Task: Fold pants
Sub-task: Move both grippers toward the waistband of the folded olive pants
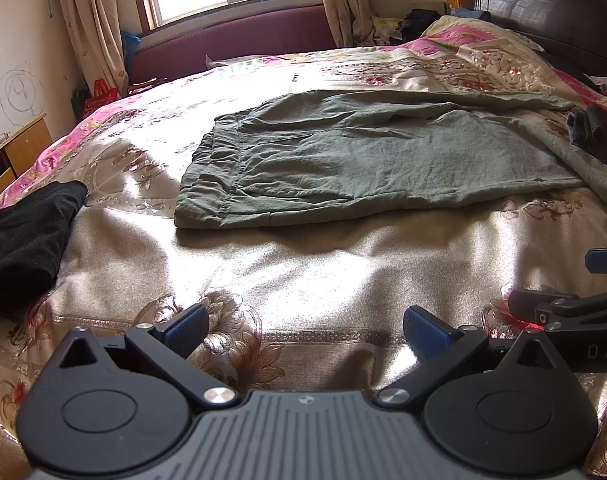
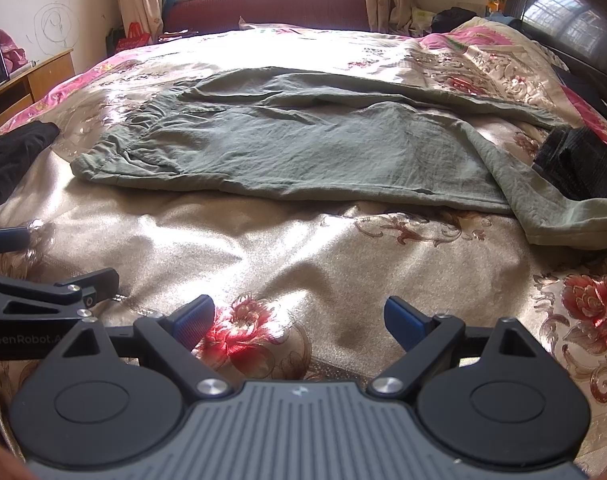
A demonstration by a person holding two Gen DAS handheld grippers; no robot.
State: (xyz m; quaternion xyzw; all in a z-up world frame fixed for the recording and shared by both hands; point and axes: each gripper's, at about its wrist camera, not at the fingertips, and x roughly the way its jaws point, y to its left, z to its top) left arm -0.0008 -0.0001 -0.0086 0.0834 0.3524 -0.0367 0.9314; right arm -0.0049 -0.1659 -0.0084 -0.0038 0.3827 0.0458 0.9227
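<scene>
Pants [image 1: 367, 160] of grey-green cloth lie spread on the bed [image 1: 303, 276], waistband toward the left, legs running to the right toward the headboard [image 1: 551, 4]. They seem already doubled lengthwise, one leg roughly over the other, though the far leg slips out along the back edge and its cuff end curls forward at the right. My judgement: the first fold is about done, while the crosswise folds that would bring cuffs toward waistband are not yet made, so much of the task remains.

One pair of pants is in view. A single small dark folded item [image 2: 579, 168] sits on the cuff end, and one black garment [image 1: 23, 236] lies well apart at the left edge of the bed.

Two grippers are present. The left hand-held gripper [image 1: 303, 328] hovers over the bare floral bedspread [image 2: 383, 264] short of the pants, jaws spread wide and empty. The right hand-held gripper [image 2: 299, 320] is just beside it, likewise wide apart and holding nothing.
</scene>
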